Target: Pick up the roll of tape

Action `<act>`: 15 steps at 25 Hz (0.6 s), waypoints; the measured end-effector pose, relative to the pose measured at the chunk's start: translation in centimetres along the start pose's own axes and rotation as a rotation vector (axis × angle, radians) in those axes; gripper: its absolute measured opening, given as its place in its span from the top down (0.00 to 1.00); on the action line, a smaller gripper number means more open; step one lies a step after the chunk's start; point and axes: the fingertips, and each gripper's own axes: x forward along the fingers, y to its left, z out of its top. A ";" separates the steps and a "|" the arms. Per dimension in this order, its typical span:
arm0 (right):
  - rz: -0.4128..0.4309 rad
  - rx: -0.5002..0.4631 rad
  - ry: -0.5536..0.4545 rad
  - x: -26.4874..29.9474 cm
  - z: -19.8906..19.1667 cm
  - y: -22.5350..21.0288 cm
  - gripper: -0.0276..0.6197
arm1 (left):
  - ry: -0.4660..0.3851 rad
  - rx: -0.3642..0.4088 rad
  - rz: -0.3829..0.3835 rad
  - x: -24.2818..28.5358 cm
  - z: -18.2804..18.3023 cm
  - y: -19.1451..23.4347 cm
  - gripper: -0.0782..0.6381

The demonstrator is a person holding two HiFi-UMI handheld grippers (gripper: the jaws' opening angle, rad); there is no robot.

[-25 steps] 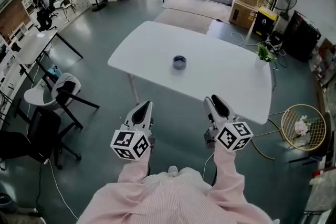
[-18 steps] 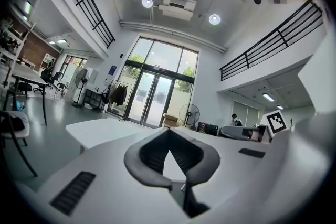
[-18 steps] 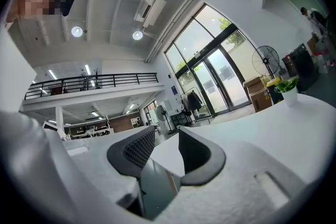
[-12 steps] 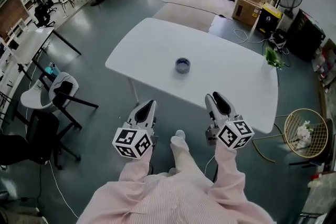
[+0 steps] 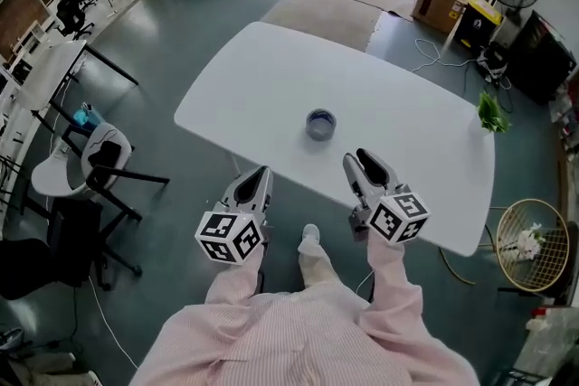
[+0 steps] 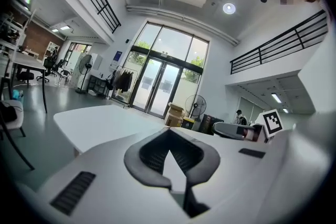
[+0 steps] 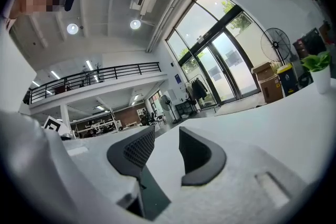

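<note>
Head view: the roll of tape (image 5: 320,123) lies flat near the middle of the white surface (image 5: 407,117), its open centre facing up. It stands by itself there, with bare surface all round it. Neither gripper touches it.

Your right gripper (image 5: 366,165) is the closer one. It hangs over the near edge of the surface, with the tape ahead of it and a little to its left. Your left gripper (image 5: 252,180) is held off the surface, over the floor (image 5: 172,59) just beside that same edge, and the tape sits ahead of it and to its right.

In the right gripper view, your right gripper (image 7: 160,147) has its jaws a narrow way apart. Only white surface (image 7: 273,123) shows through the gap, so they hold nothing. A potted plant (image 7: 317,64) stands at the far right of that surface, and it also shows at the right corner in the head view (image 5: 489,111).

In the left gripper view, your left gripper (image 6: 169,136) has its jaws drawn together at the tips. A small wedge of the surface (image 6: 100,123) shows between the dark pads behind the tips, and nothing is gripped there.

Your pink sleeves (image 5: 398,285) run from the bottom of the head view up to both grippers.
</note>
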 end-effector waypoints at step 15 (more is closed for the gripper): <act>0.021 -0.029 0.261 12.3 -3.3 -8.0 0.75 | 0.238 -0.109 0.000 11.8 -4.5 5.4 0.89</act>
